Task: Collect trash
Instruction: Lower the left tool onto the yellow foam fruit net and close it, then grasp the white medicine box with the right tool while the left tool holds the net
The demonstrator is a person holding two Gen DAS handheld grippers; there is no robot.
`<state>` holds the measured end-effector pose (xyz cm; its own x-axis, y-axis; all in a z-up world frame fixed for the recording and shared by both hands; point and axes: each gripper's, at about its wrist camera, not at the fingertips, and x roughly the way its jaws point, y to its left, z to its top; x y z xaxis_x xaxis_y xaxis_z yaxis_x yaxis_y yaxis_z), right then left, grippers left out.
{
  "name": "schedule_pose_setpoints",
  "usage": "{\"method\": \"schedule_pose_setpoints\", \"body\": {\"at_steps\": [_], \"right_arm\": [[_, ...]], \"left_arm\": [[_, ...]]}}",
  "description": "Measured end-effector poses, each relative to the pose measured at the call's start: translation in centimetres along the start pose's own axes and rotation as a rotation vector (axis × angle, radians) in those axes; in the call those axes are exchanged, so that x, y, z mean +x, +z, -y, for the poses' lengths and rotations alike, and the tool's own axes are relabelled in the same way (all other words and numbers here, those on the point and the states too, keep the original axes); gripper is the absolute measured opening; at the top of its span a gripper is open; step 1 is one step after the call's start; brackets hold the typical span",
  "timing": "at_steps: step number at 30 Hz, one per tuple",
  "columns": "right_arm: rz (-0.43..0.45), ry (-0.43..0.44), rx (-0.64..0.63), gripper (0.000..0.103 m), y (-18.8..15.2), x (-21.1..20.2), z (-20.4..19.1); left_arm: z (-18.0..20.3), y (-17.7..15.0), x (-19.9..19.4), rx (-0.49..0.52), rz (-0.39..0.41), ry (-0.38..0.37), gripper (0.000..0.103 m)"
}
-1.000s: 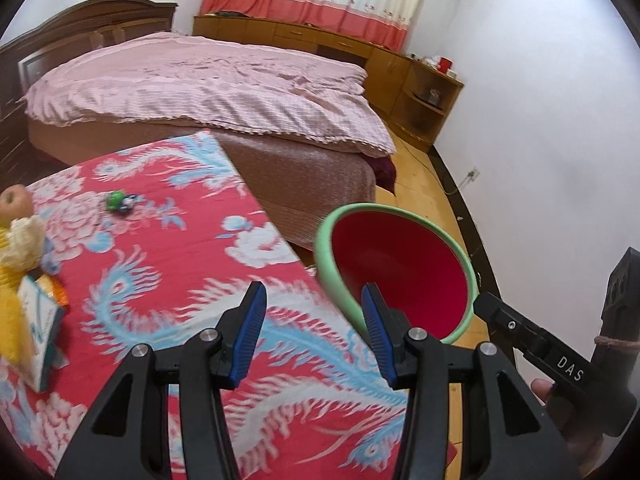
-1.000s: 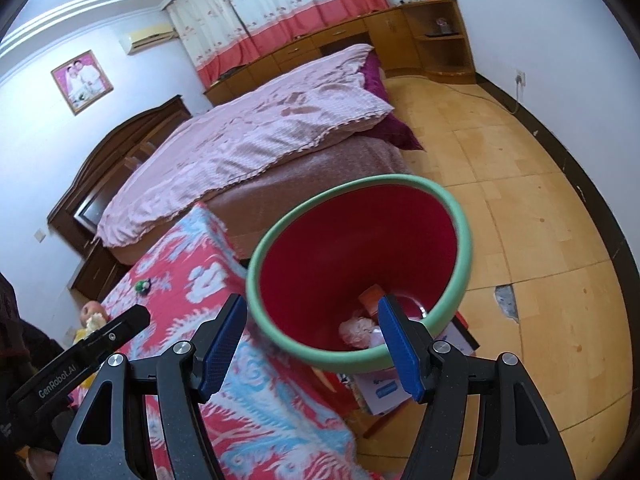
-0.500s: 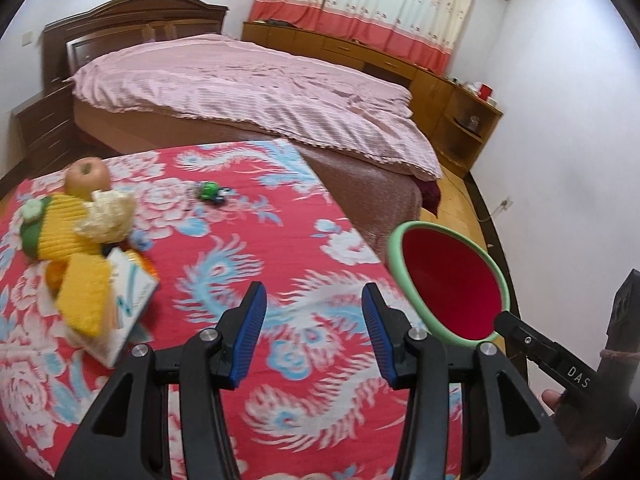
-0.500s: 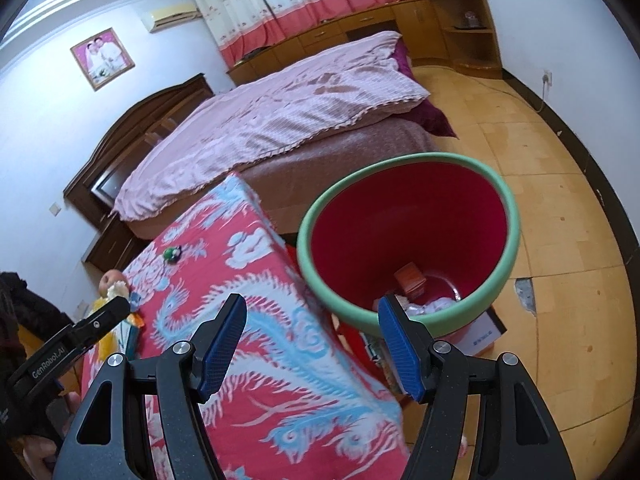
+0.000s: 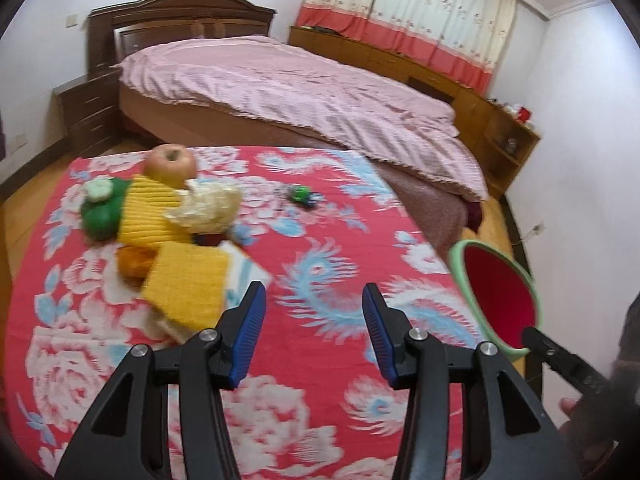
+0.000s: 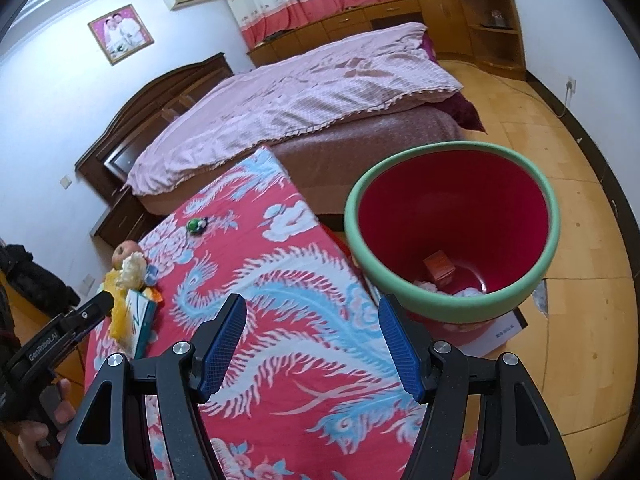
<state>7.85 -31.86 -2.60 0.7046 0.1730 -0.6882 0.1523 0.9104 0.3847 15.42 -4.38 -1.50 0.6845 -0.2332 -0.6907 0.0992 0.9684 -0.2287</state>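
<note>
My fingers [image 5: 252, 336] on the left gripper [image 5: 314, 334] stand partly apart with nothing between them, hovering over the red flowered counter [image 5: 312, 420]. The right gripper [image 6: 312, 344] is likewise parted and empty, with the bin [image 6: 452, 304] just off to its right.

Taking the crumpled paper wad [image 5: 208, 210] as my landmark: left of it lie a green lump [image 5: 100, 220] and a yellow ribbed piece [image 5: 150, 212]. Behind it sits an apple [image 5: 171, 166], touching the yellow piece. In front of it are an orange thing [image 5: 134, 262], a second yellow ribbed piece [image 5: 188, 290] and a white carton [image 6: 140, 320] under them. Right of it, apart from the pile, is a small green wrapper [image 5: 302, 194]. Further right, past the counter's edge, stands the bin, green-rimmed and red inside, with a small orange box [image 6: 440, 266] and white scraps already at its bottom.

The wad looks pale, creased and loosely balled. I judge it very light and soft, so it will squash under the pads; I would close across its fullest middle from above, firmly enough that it cannot slip out. It leans on its neighbours, so a careless pinch might drag them along. The wrapper looks thin and likely slick, calling for a low pinch close to the cloth.
</note>
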Motion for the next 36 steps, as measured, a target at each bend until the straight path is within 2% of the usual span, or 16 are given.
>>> {"method": "schedule_pose_setpoints", "body": {"at_steps": [4, 8, 17, 22, 24, 26, 31, 36], "right_arm": [[-0.010, 0.002, -0.016, 0.070, -0.2, 0.5, -1.0], [-0.025, 0.003, -0.029, 0.070, -0.4, 1.0, -1.7], [-0.058, -0.005, -0.058, 0.070, -0.9, 2.2, -3.2], [-0.078, 0.000, -0.073, 0.070, -1.1, 3.1, -4.0], [-0.085, 0.003, -0.082, 0.070, -1.1, 3.5, -4.5], [-0.091, 0.007, -0.093, 0.070, -1.2, 3.8, -5.0], [-0.102, 0.023, -0.129, 0.070, -1.3, 4.4, -6.6], [-0.119, 0.052, -0.169, 0.070, -1.7, 5.1, -8.4]], "left_arm": [[-1.9, 0.0, 0.3, 0.002, -0.007, 0.073, 0.052], [-3.4, 0.0, 0.9, -0.002, -0.018, 0.114, 0.053], [-5.7, -0.4, 3.1, -0.030, -0.056, 0.142, 0.053], [-6.5, -0.6, 3.7, -0.044, -0.059, 0.133, 0.053], [-6.8, -0.7, 3.8, -0.050, -0.057, 0.131, 0.049], [-7.2, -0.8, 3.8, -0.061, -0.056, 0.124, 0.034], [-8.3, -1.0, 3.2, -0.099, -0.043, 0.093, 0.013], [-9.1, -1.0, 1.4, -0.125, -0.005, 0.077, 0.010]]}}
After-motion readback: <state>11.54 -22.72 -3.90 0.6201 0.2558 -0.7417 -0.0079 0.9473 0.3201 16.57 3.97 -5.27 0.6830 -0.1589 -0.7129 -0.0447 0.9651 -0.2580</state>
